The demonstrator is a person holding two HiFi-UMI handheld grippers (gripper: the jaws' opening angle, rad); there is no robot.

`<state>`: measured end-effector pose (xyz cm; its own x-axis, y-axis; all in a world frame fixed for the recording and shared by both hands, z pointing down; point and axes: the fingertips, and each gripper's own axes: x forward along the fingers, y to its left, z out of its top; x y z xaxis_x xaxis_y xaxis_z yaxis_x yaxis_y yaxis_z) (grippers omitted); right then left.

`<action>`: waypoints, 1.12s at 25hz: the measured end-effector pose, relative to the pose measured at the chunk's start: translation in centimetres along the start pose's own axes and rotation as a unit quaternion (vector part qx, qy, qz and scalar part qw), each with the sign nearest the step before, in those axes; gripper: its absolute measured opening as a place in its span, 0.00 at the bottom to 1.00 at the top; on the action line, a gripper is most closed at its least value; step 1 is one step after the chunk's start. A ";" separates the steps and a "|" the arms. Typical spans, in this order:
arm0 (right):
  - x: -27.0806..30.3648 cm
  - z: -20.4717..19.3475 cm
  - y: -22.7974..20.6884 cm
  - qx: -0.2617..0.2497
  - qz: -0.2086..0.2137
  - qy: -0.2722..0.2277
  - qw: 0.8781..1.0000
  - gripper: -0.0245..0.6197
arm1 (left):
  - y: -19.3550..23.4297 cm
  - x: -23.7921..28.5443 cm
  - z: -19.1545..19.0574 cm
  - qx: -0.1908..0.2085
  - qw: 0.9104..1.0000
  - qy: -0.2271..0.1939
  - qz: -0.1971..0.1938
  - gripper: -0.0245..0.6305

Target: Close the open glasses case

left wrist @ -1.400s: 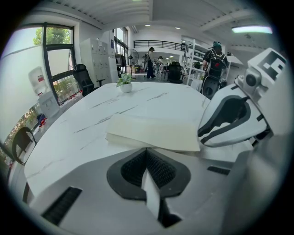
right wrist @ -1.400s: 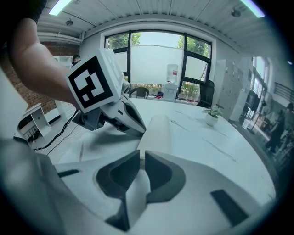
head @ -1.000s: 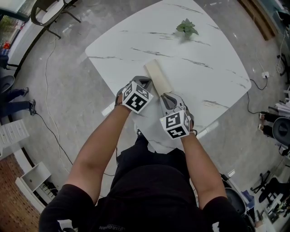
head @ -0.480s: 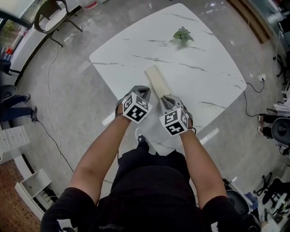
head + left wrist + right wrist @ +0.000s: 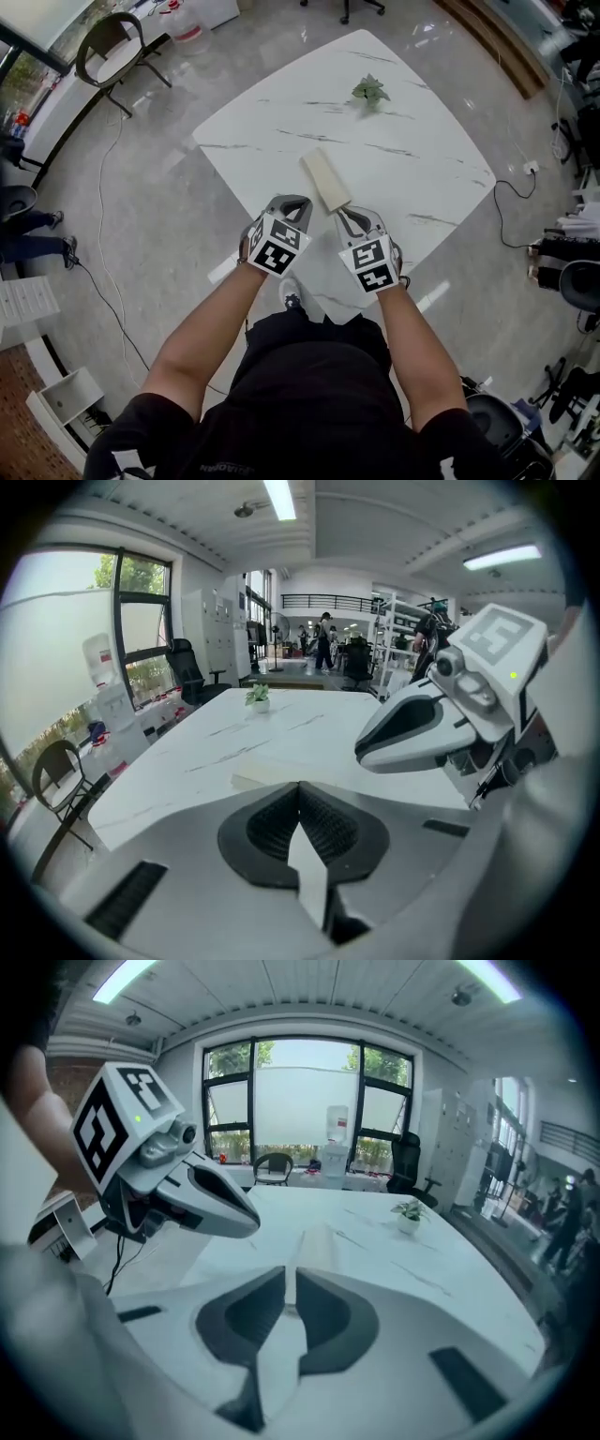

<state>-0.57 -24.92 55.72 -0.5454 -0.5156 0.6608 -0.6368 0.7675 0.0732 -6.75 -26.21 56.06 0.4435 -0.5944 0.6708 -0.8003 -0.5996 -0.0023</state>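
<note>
A cream glasses case [image 5: 326,180] lies with its lid down on the white marble table [image 5: 412,141]. It also shows in the left gripper view as the case [image 5: 267,777] and in the right gripper view as the case [image 5: 317,1241], lying just past each pair of jaws. My left gripper [image 5: 290,202] sits just left of the case's near end, its jaws shut and empty [image 5: 300,789]. My right gripper [image 5: 349,215] is at the near end's right side, with only a thin slit between its pads [image 5: 292,1283] and nothing held.
A small potted plant [image 5: 369,91] stands at the far side of the table. The table's near edge [image 5: 319,298] runs right below my grippers. A chair [image 5: 112,52] and a floor cable [image 5: 98,216] are off to the left.
Both grippers have drawn back a little toward me, so they now sit at the case's near end rather than alongside it. The case has not moved.
</note>
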 end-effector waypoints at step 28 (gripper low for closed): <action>-20.5 7.2 2.4 0.120 -0.041 -0.204 0.971 0.04 | -5.9 -18.2 8.4 0.005 0.985 -0.163 -0.053 0.04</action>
<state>5.15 -15.26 36.98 -0.6263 -0.7175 0.3049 -0.7696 0.6314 -0.0952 -6.71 -16.33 37.67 0.6311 -0.6679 0.3946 -0.7394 -0.6718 0.0454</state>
